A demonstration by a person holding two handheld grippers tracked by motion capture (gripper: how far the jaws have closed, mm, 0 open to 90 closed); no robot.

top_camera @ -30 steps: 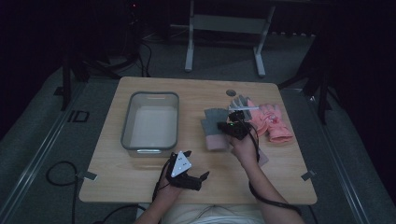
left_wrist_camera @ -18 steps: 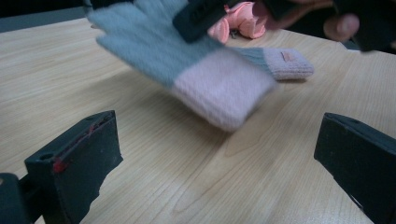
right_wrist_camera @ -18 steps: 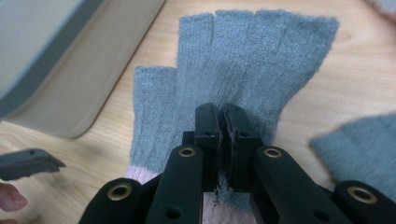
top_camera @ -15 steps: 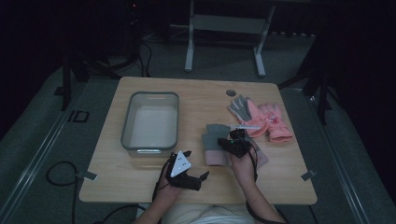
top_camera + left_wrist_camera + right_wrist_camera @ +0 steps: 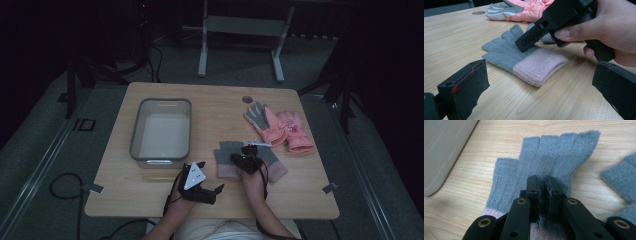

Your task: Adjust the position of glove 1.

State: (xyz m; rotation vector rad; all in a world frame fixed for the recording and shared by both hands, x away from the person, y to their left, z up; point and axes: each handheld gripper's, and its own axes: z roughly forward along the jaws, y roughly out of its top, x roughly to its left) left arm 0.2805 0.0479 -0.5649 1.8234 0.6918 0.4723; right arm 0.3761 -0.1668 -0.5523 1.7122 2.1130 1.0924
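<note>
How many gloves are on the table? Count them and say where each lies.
4. Two grey knit gloves with pink cuffs lie near the front edge: one under the right hand-held gripper, one beside it. Two pink padded gloves lie farther back right.

A grey plastic bin (image 5: 161,131) stands on the left half of the wooden counter (image 5: 215,105), its pale inside bare. Well apart from it, near the far right edge, lies a pair of padded pink gloves (image 5: 285,127) with grey palms, one overlapping the other. A small round hole (image 5: 248,99) is cut into the counter just behind them
</note>
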